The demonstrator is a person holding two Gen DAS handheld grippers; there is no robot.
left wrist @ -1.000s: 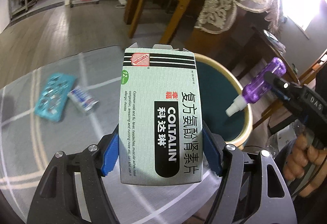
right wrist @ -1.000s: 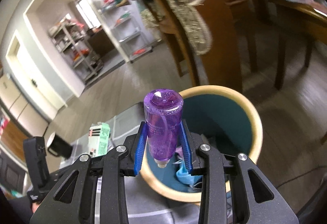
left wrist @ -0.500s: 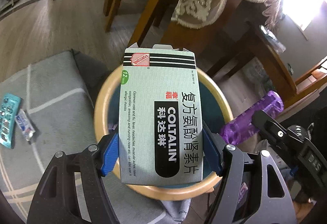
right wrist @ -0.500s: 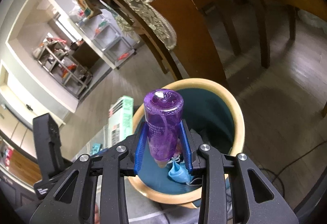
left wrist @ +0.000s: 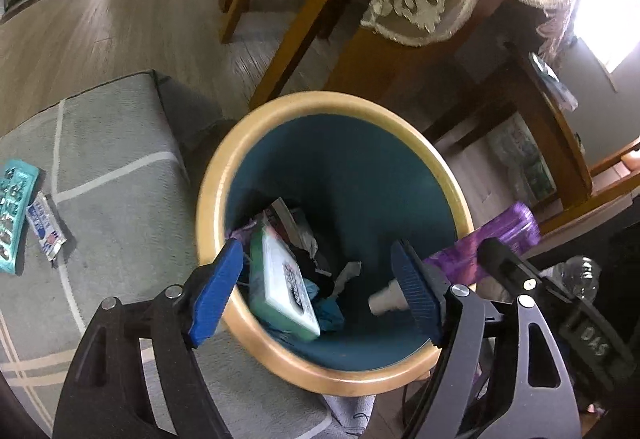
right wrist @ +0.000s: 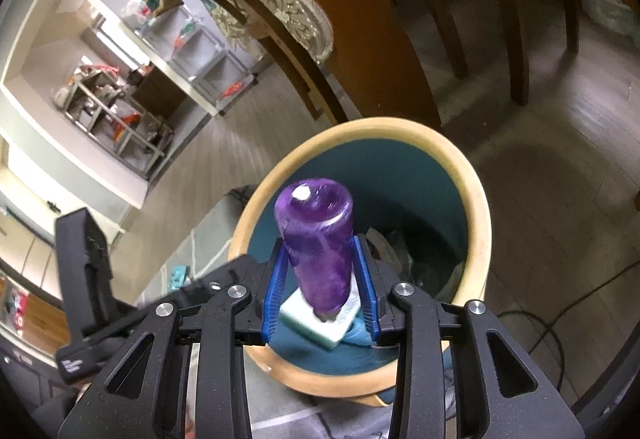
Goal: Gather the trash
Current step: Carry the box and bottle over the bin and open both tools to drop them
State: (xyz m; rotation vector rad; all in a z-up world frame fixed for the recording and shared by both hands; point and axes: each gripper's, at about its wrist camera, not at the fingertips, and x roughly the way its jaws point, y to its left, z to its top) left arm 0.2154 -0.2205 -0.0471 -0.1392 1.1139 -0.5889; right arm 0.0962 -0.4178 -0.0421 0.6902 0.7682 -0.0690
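- The left tool (left wrist: 316,287) hovers over the bin (left wrist: 280,355) with its jaws standing wide and nothing between them; they have just been opening. The blue pads (left wrist: 216,291) frame the near rim, one on each side of the opening.
- The green medicine box (left wrist: 286,289) lies inside the bin, tilted on the heap of paper and cloth scraps, just below and beyond the left pad. I judge its drop done.
- The right tool (right wrist: 320,291) is clamped narrowly on the purple bottle (right wrist: 316,247), a pad on each flank, the bottle's base facing the camera and its white nozzle (left wrist: 386,301) pointing down into the bin.
- In the left wrist view the nozzle is already past the rim, close beside the left tool's right pad, while the bottle's body lies across the rim on that side.
- Step in hand, as I read it: releasing the bottle. The next move calls for easing the right jaws apart with the bottle over the opening, so that it falls onto the heap rather than tipping outward over the rim.
- Farther left, on the grey rug (left wrist: 120,207), a teal blister pack (left wrist: 14,215) and a small printed sachet (left wrist: 46,231) lie touching, well apart from both tools; they look like the next trash to collect.
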